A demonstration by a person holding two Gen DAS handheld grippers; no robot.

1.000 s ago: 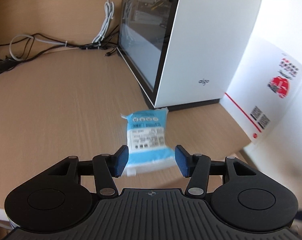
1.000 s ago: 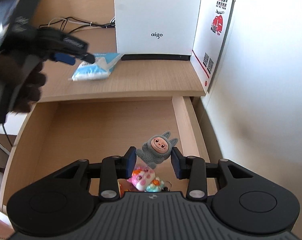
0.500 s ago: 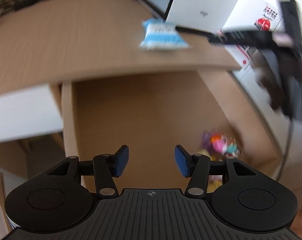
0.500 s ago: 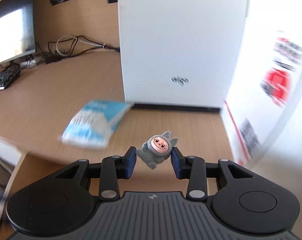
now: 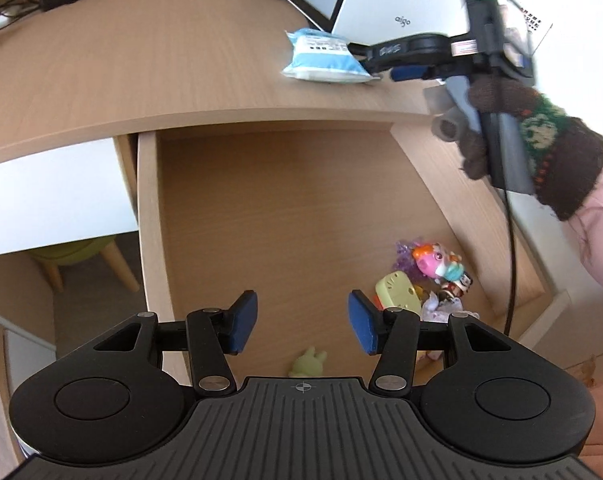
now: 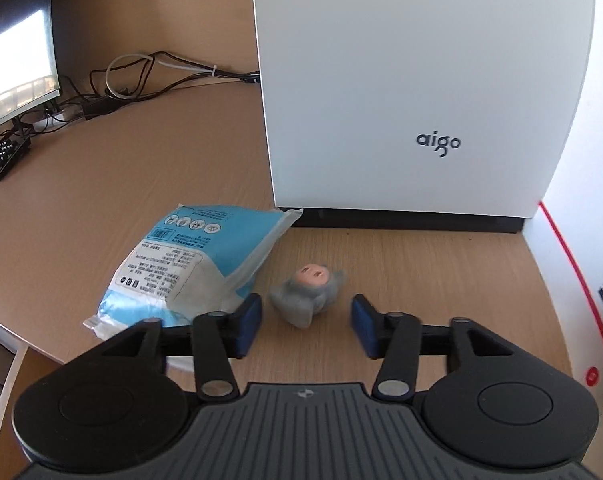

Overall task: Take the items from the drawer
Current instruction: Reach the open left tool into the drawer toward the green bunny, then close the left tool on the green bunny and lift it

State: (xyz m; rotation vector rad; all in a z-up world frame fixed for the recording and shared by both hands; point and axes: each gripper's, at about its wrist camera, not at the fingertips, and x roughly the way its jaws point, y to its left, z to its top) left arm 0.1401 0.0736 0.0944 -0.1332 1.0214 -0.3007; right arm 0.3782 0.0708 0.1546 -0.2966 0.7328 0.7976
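The open wooden drawer fills the left wrist view. My left gripper hovers open over its near part, holding nothing. Small toys lie at the drawer's right: a pink and orange figure, a yellow-green piece and a pale green figure just below my fingers. On the desk top, a grey doll with a pink face lies between the open fingers of my right gripper, touching neither pad. A blue and white packet lies left of it, also seen as the packet.
A white aigo computer case stands behind the doll and a white box with red print to its right. Cables, a monitor and a keyboard sit far left. A gloved hand holds the right gripper.
My right gripper carried the grey doll from the drawer to the desk top, opened and let it go. My left gripper left the packet on the desk and came down over the drawer.
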